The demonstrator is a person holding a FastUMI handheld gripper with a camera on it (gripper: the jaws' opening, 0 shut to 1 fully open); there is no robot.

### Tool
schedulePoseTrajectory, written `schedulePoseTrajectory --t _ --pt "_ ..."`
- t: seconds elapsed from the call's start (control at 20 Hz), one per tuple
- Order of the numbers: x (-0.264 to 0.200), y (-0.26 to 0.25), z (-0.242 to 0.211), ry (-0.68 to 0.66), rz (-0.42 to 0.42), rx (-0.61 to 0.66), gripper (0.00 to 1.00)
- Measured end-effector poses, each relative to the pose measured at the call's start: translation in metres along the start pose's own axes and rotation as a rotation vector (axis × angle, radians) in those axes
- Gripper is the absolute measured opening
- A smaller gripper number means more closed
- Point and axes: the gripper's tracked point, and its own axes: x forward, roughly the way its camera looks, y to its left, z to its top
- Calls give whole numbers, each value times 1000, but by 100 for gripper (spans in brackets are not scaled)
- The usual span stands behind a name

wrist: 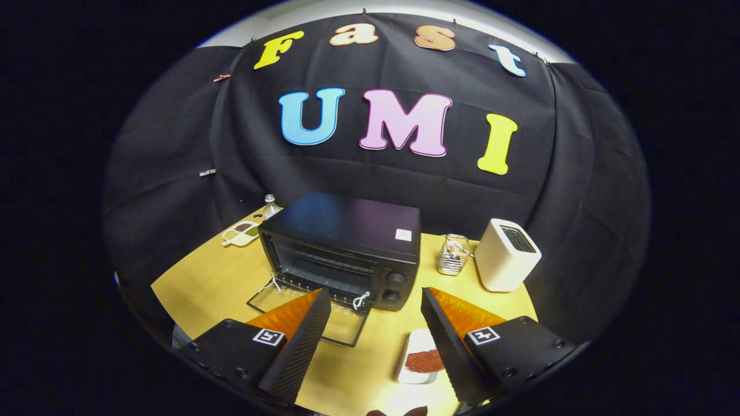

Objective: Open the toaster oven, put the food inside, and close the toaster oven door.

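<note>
My jaws point(370, 341) stand apart, holding nothing. My right finger hides part of the reddish food point(423, 361) on its white plate point(417, 342). Beyond, the boxy black toaster oven point(347, 248) stands open, glass door point(312, 315) flat on the wooden bench point(202, 283).

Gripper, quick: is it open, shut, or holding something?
Gripper: open, fingers spread wide and holding nothing, above the plate of food, in front of the open toaster oven.

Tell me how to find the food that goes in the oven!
Start at the black toaster oven with its glass door lying open on the yellow wooden table. Nearer, right of that door, sits a small white rectangular dish beside the open tool. It alone holds a reddish-brown slab.
</note>
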Motion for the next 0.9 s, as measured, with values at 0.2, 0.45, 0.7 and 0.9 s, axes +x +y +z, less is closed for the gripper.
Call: schedulePoseTrajectory --t 0.2,0.45,0.7,0.9 --pt "-5 -60 -26 108 9 15 98" --pt "11 -114 -90 330 132 98 98" --pt "37 -135 -151 534 249 157 98" --pt "57 -134 -179 641 343 226 90"
